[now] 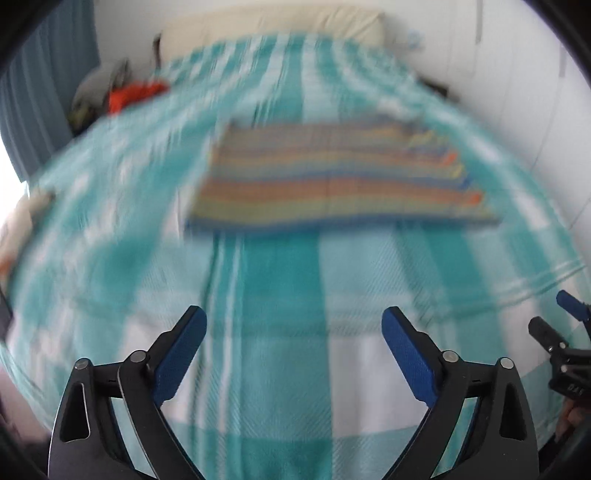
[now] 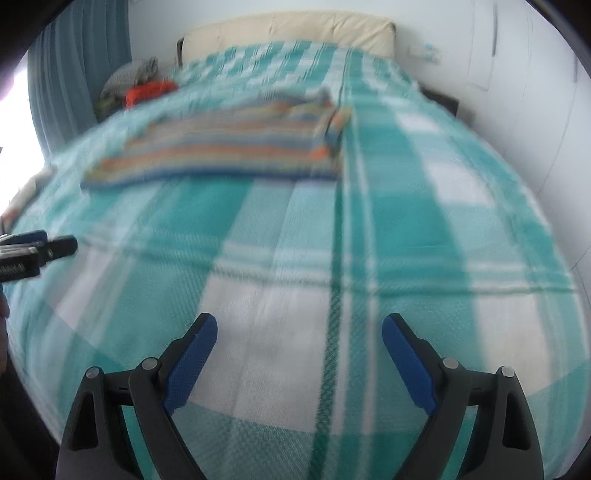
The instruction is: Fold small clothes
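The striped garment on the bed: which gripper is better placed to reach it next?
Probably left. The striped garment lies straight ahead of the open left gripper; for the open right gripper it sits off to the left on the checked blanket.

A teal-and-white checked woven blanket (image 2: 295, 229) is covering the bed, spreading across nearly the whole view from both cameras. A cream padded headboard (image 2: 291, 31) is standing at the far end, pressing against the plain white wall (image 2: 517, 110). Blue-grey pleated curtains (image 2: 77, 62) are hanging at the far left, with bright daylight coming in beside them. Near the bed's far left corner, a grey rumpled heap (image 2: 129, 75) is lying just behind a bright orange-red crumpled bundle (image 2: 147, 91); blur is hiding what they are.
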`<state>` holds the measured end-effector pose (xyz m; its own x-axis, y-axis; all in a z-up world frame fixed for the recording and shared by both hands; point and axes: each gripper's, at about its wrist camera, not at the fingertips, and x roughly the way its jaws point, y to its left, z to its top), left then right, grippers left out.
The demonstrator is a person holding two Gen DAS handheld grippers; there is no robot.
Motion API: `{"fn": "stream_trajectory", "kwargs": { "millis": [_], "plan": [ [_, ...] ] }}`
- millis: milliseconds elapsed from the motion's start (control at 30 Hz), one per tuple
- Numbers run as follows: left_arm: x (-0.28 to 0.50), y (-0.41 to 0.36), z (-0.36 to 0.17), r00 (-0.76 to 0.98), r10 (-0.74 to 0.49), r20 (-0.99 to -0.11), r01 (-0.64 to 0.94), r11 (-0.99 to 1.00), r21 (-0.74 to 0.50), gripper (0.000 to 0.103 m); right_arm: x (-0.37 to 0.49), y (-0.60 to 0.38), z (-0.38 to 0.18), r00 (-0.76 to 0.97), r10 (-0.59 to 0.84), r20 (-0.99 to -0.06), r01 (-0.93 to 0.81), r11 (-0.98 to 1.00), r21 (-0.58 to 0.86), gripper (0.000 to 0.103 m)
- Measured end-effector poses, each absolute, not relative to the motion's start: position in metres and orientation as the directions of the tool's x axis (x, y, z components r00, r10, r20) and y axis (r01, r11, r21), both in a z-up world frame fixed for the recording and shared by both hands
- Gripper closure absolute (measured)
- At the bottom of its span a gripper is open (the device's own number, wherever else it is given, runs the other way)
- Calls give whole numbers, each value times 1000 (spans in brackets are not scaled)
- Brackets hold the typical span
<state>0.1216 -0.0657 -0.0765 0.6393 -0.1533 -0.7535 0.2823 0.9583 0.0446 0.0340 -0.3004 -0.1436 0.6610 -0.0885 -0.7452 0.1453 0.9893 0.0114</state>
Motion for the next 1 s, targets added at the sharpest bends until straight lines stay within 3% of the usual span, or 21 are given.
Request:
{"fn": "stream_trajectory", "kwargs": {
  "millis": [100, 233, 367, 500, 667, 767, 900, 1000],
  "plan": [
    [123, -77, -37, 701, -160, -695, 316, 943, 102, 4, 29, -309, -103, 724, -75, -685, 151, 987, 51, 13],
    [135, -90, -19, 717, -170, -676, 342, 931, 128, 3, 41, -318, -73, 731, -51, -680, 140, 987, 76, 12],
    [155, -103, -36, 681, -150, -717, 352, 925, 141, 2, 55, -322, -69, 706, -27, -707, 123, 989, 85, 12],
    [159, -122, -61, 624, -178, -761, 402, 908, 118, 2, 76, -334, -77, 672, 77, -736, 93, 978, 187, 12],
    [156, -184, -96, 556, -260, -789, 575, 806, 140, 2, 126, -380, -85, 665, 123, -737, 114, 958, 264, 12],
    [159, -230, -112, 544, -314, -778, 667, 724, 174, 2, 178, -412, -96, 624, 224, -749, 88, 932, 352, 13],
    [177, -275, -133, 518, -350, -781, 719, 673, 176, 2, 254, -445, -126, 515, 377, -770, 73, 876, 477, 28],
    [187, -287, -141, 494, -389, -778, 730, 671, 127, 3, 304, -458, -144, 454, 405, -794, 86, 867, 492, 37]
  ]
}}
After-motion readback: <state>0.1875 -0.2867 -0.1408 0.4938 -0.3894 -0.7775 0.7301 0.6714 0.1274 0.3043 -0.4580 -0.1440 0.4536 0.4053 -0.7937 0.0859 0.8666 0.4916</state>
